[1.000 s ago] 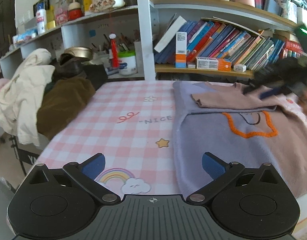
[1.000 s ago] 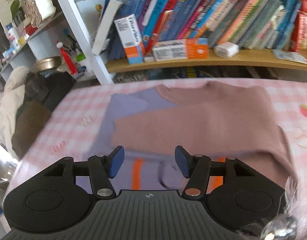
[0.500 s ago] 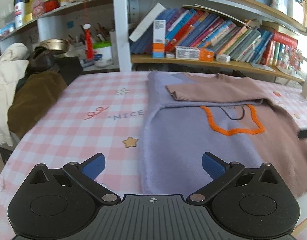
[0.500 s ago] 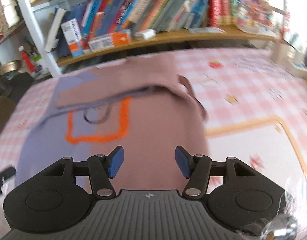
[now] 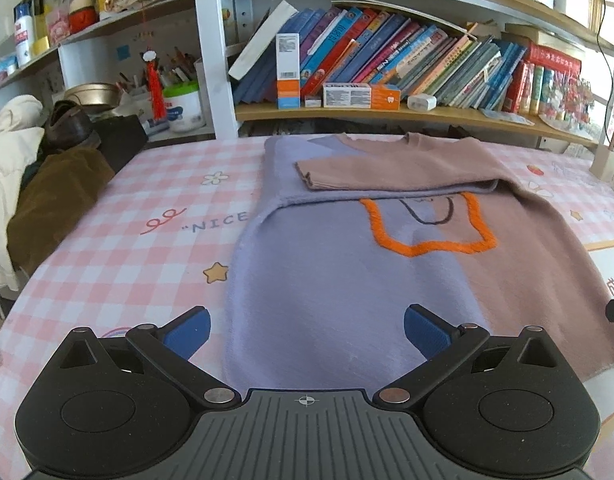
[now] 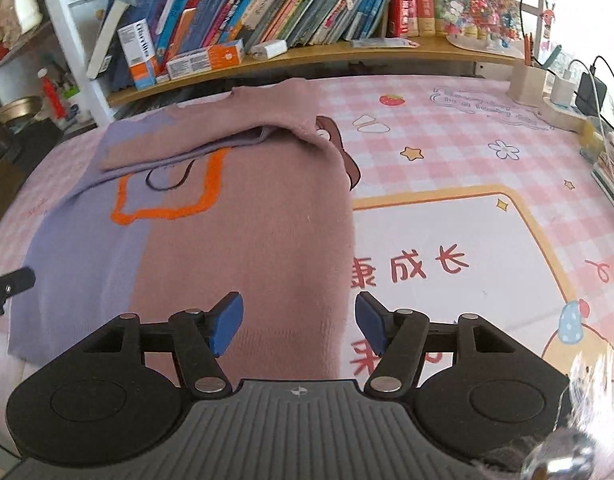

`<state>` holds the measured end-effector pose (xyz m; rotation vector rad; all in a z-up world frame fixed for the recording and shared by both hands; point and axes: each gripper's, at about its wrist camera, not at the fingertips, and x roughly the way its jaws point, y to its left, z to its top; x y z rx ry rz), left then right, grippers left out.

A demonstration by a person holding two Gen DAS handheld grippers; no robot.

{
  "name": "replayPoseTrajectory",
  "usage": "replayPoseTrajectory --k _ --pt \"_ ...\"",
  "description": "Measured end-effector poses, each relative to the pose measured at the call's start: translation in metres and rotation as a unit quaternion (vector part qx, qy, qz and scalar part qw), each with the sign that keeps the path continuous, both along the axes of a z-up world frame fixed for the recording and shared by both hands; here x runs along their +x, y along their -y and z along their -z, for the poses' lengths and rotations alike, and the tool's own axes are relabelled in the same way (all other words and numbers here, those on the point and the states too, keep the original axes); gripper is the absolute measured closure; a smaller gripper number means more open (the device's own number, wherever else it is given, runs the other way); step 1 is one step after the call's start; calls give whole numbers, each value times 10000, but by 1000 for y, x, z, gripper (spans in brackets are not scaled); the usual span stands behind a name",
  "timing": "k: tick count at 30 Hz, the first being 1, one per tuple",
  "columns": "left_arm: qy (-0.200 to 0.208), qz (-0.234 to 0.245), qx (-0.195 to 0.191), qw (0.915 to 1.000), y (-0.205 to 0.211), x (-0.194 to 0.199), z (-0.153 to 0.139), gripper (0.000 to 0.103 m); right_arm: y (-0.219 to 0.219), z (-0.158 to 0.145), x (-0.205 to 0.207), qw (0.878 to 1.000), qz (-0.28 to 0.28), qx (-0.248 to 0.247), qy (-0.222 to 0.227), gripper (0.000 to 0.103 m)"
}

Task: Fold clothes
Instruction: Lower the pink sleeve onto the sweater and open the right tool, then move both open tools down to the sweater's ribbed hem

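A lilac and dusty-pink sweater with an orange stitched outline lies flat on the pink checked tablecloth. Both sleeves are folded across its chest, the pink one on top. My left gripper is open above the lilac lower hem, holding nothing. In the right wrist view the same sweater fills the left half. My right gripper is open over the pink hem near its right edge, with nothing between the fingers. The tip of the left gripper shows at the far left there.
A bookshelf full of books runs behind the table. A pile of cream and brown clothes sits at the left edge. A wooden pen holder and chargers stand at the far right of the tablecloth.
Both grippers have drawn back from the sweater's chest toward the near hem. The left view swung right onto the sweater; the right gripper left the folded sleeve lying across the chest.
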<state>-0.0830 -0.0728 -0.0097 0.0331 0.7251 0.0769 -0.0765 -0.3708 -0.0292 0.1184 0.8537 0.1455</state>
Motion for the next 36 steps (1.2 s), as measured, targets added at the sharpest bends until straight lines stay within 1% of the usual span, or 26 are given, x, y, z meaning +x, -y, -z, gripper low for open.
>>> replayPoseTrajectory --k 4,12,15,18,24,27,29,31,34,36 --pt "-86 -55 61 9999 14 -10 0 0 9 -1 -12 9998 -179 -17 77 36" --pt "-303 -241 99 9992 27 -37 4 0 25 7 -36 9991 -378 156 -96 36" --pt "-321 -364 78 9988 25 -42 5 0 31 8 -41 9991 -328 245 -122 36" --pt "-314 -497 61 9983 20 -46 4 0 39 8 -43 9987 -211 461 -98 36" --pt "-318 -560 11 9979 10 -44 6 0 40 10 -38 9978 -145 608 -198 36" --pt "-330 -651 -119 9973 -1 -41 10 0 38 11 -36 9976 -111 638 -245 37" --pt "-341 -716 -203 9966 -8 -39 12 1 38 11 -34 9976 -42 636 -266 40" --pt "-360 -784 -284 9959 -17 -36 15 6 38 12 -30 9971 -10 702 -299 43" --pt "-401 -813 -345 9953 -26 -32 19 11 35 14 -24 9962 43 782 -375 53" --pt "-430 -816 -385 9950 -31 -28 21 15 34 16 -20 9955 133 840 -413 54"
